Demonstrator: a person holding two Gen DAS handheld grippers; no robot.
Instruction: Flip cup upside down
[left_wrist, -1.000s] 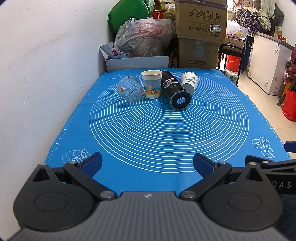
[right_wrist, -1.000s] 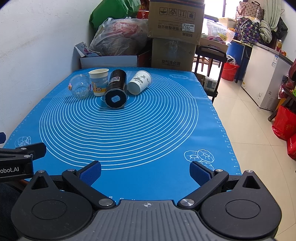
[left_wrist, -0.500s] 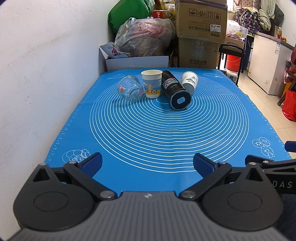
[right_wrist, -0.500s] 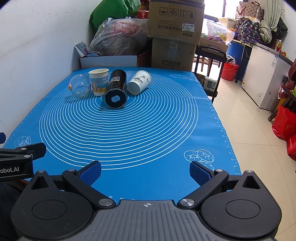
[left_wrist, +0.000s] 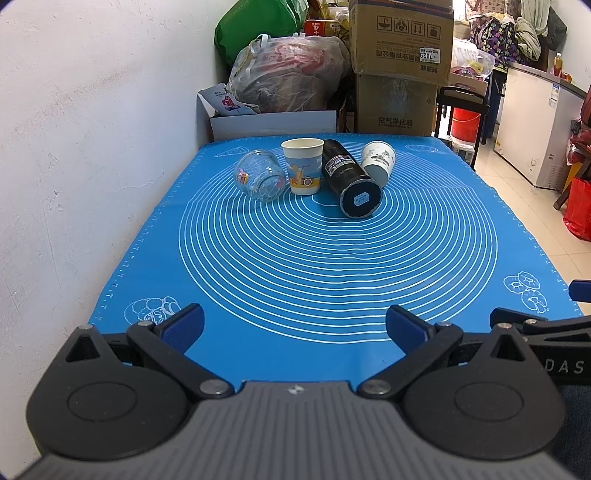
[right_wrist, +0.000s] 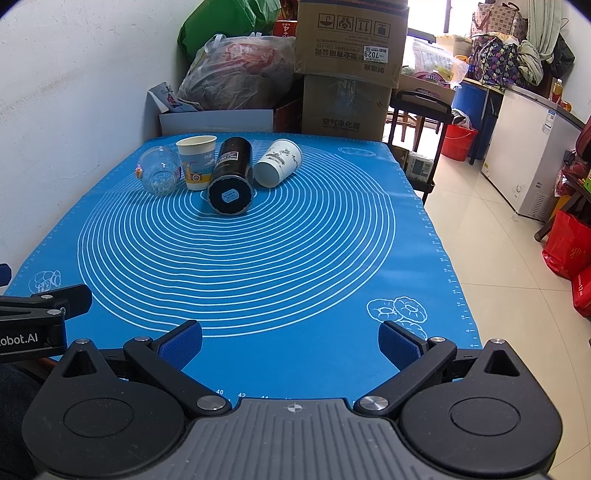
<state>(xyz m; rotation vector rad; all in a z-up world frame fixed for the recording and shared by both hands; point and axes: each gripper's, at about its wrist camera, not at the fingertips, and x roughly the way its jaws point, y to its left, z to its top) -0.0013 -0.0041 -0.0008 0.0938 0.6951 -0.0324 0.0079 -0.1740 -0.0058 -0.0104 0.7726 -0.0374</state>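
Several cups sit in a row at the far end of the blue mat (left_wrist: 332, 266). A glass jar (left_wrist: 260, 180) lies on its side at the left. A printed paper cup (left_wrist: 303, 166) stands upright, mouth up. A black tumbler (left_wrist: 351, 181) lies on its side, base toward me. A white paper cup (left_wrist: 377, 162) lies on its side at the right. In the right wrist view they show as jar (right_wrist: 159, 174), printed cup (right_wrist: 197, 162), tumbler (right_wrist: 231, 181) and white cup (right_wrist: 277, 163). My left gripper (left_wrist: 294, 326) and right gripper (right_wrist: 290, 343) are open, empty, at the mat's near edge.
A white wall (left_wrist: 92, 147) runs along the mat's left side. Cardboard boxes (left_wrist: 400, 66), a plastic bag (left_wrist: 288, 74) and a white box (left_wrist: 273, 122) stand behind the far edge. The table drops to tiled floor (right_wrist: 498, 258) on the right.
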